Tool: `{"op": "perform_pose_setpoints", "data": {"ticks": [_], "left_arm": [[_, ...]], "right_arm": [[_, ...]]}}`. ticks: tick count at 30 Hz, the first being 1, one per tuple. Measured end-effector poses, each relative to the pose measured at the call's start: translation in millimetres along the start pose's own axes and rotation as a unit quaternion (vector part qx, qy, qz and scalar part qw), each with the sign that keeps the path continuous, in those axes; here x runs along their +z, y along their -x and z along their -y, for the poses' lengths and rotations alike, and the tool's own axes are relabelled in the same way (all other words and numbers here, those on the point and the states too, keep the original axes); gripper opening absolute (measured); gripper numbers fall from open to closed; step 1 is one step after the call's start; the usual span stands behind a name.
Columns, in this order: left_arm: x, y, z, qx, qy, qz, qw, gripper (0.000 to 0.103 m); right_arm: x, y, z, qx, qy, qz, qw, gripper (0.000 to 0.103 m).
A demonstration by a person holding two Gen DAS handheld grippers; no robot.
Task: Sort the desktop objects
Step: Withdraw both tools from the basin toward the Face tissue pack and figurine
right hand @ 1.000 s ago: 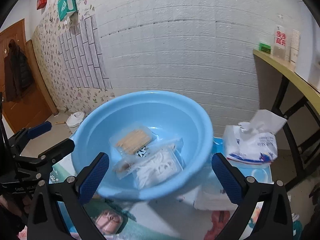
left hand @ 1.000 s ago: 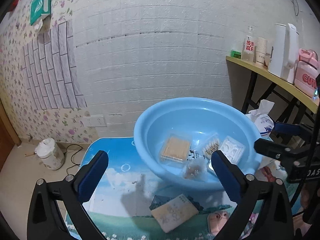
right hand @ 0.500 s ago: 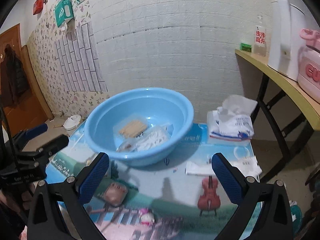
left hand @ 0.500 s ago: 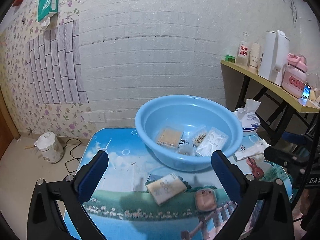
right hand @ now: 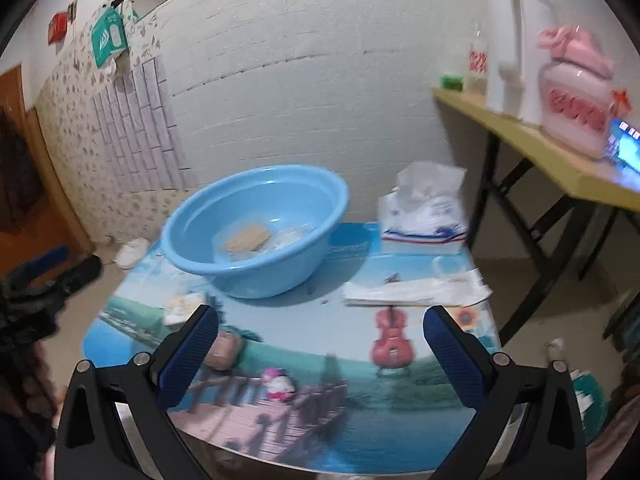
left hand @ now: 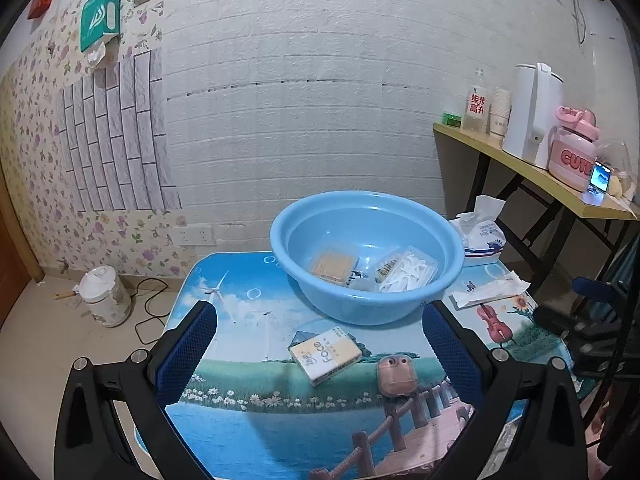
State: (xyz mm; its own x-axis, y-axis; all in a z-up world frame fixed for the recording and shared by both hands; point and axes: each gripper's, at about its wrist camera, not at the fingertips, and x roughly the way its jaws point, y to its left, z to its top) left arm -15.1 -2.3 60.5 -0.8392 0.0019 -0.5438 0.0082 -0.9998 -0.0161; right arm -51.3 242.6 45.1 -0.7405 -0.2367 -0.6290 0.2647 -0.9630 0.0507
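Both claws hang over the near edge of the desk with jaws spread wide and nothing between them: the left claw point(left hand: 318, 344) and the right claw point(right hand: 320, 344).

The desk point(left hand: 248, 432) is the largest thing here, its top printed with a cartoon landscape of sky, lake, fence and a violin. Toward its far side stands the blue basin point(left hand: 366, 254), which holds a clear box of wooden toothpicks point(left hand: 333, 267), a clear box of white floss picks point(left hand: 406, 272) and a small clear packet between them (its contents too small to tell). Just right of the basin rests a soft tissue pack point(left hand: 482, 234) with one sheet pulled up; its blue lettering is unreadable.

Nearer the claws, on the bare desk in front of the basin, lie a pocket tissue pack point(left hand: 325, 355) reading "Face", and just beside it to the right a small pink case point(left hand: 397, 374). A flat white wrapper point(left hand: 490, 291) lies by the desk's right edge.

On the yellow side shelf point(left hand: 532, 178) stand a bottle with red Chinese characters point(left hand: 476, 106), a white kettle point(left hand: 530, 118) and a pink jug point(left hand: 574, 152) marked "CUTE".

Open desktop runs along the near and left side (the right-wrist view is blurred).
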Motion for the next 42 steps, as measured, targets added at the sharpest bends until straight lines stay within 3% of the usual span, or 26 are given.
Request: {"op": "perform_pose_setpoints", "data": {"ticks": [2,7,11,16,22,31,42], "left_arm": [[-1,2,1,0.000,0.000,0.001,1.0000,0.103],[-4,4,4,0.001,-0.004,-0.001,1.0000,0.103],[-5,4,4,0.002,-0.001,-0.003,1.0000,0.103],[-10,3,2,0.000,0.006,-0.008,1.0000,0.103],[-19,-2,-4,0.002,0.010,-0.022,0.9997,0.103],[-27,-6,-13,0.006,0.018,-0.030,0.9994,0.103],[-41,-17,-17,0.005,0.026,-0.050,0.9984,0.103]], "right_arm": [[-4,-4,1,-0.008,0.010,-0.023,1.000,0.103],[-10,-1,13,0.035,-0.027,-0.012,0.999,0.103],[-8,-5,10,0.032,-0.011,-0.038,0.999,0.103],[-8,-4,25,0.060,-0.061,-0.051,0.995,0.103],[-16,-10,24,0.008,-0.043,-0.068,0.997,0.103],[-26,-13,26,0.002,-0.037,-0.072,0.997,0.103],[-39,-19,18,0.032,-0.037,-0.074,0.996,0.103]]}}
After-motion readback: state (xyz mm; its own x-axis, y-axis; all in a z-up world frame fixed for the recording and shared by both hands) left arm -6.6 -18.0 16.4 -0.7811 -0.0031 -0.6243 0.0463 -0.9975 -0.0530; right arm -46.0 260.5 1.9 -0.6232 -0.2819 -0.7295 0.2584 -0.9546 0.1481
